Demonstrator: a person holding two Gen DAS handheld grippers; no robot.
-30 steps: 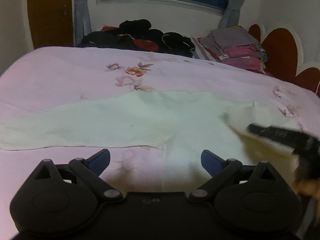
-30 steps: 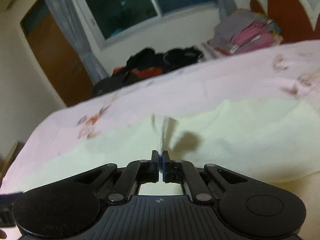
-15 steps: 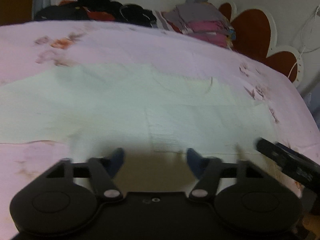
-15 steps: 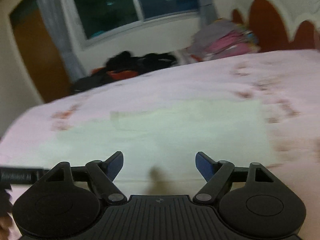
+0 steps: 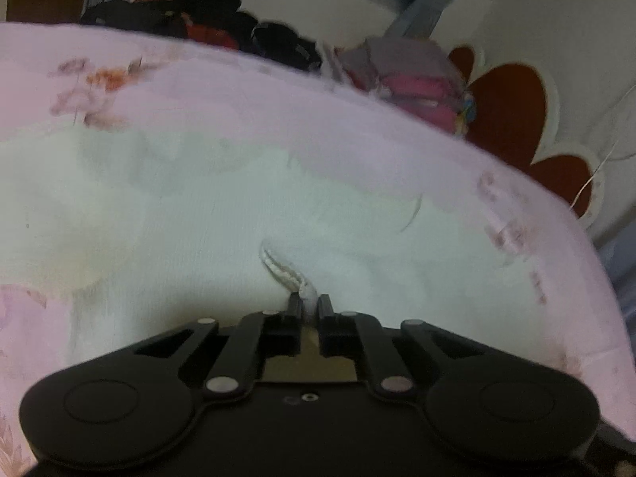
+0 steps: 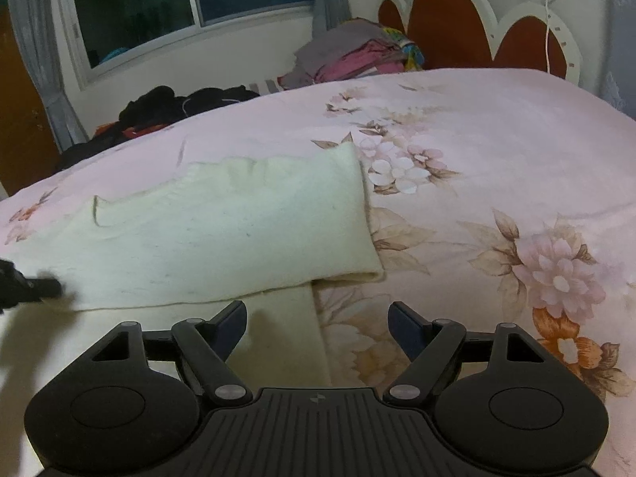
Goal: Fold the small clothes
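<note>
At the far left of the right wrist view the tip of the left claw (image 6: 28, 284) comes in over the near left part of the cream garment (image 6: 222, 234); in its own view the left claw (image 5: 309, 305) is closed on a bunched ribbed edge of the cream garment (image 5: 222, 218), and this pinched strip rises from the flat cloth into the gap between the two fingers; the picture there is blurred. The garment lies spread on the bed (image 6: 497, 127), which has a pink sheet with a flower print; one part of the garment is folded over the rest, and its folded end finishes just beside a group of printed pale flowers. More to the right, the right claw (image 6: 317, 320) is wide open and holds nothing; its left fingertip (image 6: 232, 318) is over the lower edge of the cream cloth and the right fingertip is over the bare flowered sheet. At the far side of the bed lies a heap of dark clothes (image 6: 175, 107); to the right of it stands a stack of folded clothes (image 6: 353, 59) in grey and pink; next to that stack rises the headboard (image 6: 457, 28), dark red with white scalloped borders.
</note>
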